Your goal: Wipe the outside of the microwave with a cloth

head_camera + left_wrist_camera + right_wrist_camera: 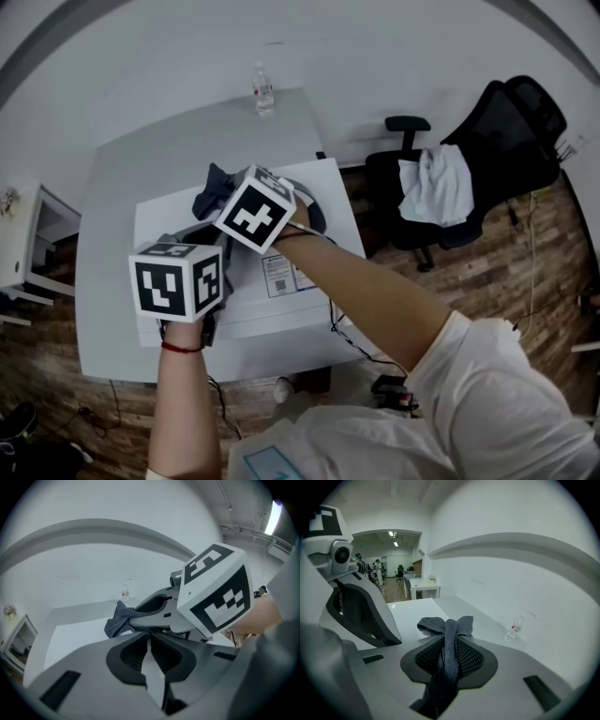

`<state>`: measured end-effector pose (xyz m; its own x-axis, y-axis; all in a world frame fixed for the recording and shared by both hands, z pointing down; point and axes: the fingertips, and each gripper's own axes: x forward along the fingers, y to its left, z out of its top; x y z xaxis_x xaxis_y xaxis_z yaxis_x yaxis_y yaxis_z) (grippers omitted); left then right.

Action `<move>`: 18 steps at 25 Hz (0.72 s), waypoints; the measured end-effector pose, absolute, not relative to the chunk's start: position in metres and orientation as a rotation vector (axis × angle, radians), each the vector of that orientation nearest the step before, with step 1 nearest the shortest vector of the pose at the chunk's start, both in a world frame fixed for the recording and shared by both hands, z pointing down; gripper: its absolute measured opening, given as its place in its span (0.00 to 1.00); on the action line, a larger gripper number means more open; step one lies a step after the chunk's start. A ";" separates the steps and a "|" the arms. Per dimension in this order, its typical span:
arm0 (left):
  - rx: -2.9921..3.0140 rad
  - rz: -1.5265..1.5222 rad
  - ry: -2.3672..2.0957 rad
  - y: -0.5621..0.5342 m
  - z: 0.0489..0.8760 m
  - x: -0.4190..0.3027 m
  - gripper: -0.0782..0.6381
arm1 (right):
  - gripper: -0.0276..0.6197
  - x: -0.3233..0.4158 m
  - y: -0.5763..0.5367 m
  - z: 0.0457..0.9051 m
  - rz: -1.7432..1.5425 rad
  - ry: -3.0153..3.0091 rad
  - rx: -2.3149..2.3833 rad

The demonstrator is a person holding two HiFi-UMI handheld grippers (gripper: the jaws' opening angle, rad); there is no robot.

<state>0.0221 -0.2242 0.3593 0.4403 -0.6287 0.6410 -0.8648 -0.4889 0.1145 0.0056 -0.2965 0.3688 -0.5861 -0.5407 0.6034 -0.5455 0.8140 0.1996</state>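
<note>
My right hand-held gripper [450,641] is clamped on the cloth [446,624], and the jaws are pressed in on it so that only a loose wad pokes out past the tips. My left hand-held gripper [149,639] has its jaws drawn together with nothing in them. It hangs over the near-left part of the microwave [161,221], just beside the right one.

The cloth sits above the far-left part of the microwave's top. I can't quite tell whether it touches the panel or floats just over it.

My worry is the grip. The cloth is bunched into a narrow rope, so a hard drag could pull it free. The hard jaw tips could also scrape the casing if I press too low. With both tools this close, a wide stroke could knock them together.

The cloth is dark grey, soft and nubbly. The microwave top is a flat, smooth white panel with a small label. My jaws are grey plastic with dark, mesh-patterned pads. A clear bottle [263,92] stands on the surface [122,169] well behind the microwave.
</note>
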 end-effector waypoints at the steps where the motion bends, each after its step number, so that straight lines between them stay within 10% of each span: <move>1: 2.270 0.750 -1.263 -0.226 0.358 0.027 0.13 | 0.19 0.012 -0.297 0.368 0.009 -2.321 0.795; 18: 2.325 0.838 -1.191 -0.245 0.357 0.114 0.13 | 0.19 0.104 -0.309 0.366 0.023 -2.329 0.815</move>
